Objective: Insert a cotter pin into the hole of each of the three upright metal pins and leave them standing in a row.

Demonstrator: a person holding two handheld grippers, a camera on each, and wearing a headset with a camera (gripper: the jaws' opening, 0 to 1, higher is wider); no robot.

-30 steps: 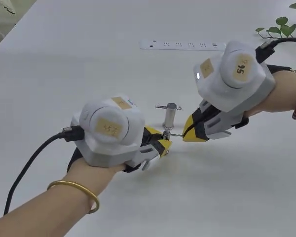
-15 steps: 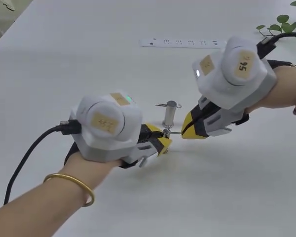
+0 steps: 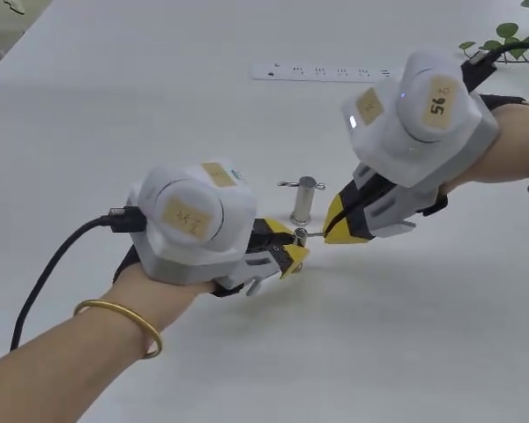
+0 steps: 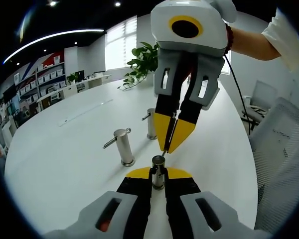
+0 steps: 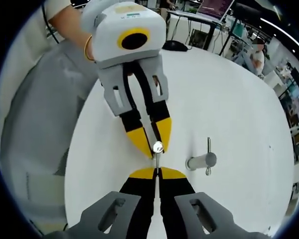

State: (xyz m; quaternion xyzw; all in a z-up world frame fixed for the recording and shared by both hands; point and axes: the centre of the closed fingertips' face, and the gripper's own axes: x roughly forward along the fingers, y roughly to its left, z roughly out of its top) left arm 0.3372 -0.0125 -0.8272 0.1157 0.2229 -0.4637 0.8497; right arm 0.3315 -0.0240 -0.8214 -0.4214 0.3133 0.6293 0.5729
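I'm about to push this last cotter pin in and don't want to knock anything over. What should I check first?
1. The left gripper is shut on the metal pin: ok.
2. The right gripper is shut on the cotter pin: ok.
3. Cotter pin's tip is at the metal pin's top: ok. Lined up with the hole: cannot tell, the hole is too small to see.
4. Metal pin is upright: ok in the left gripper view.
5. The near finished pin and the far finished pin stand upright, with a cotter pin through each: ok.
6. Both stand apart from the grippers: ok.
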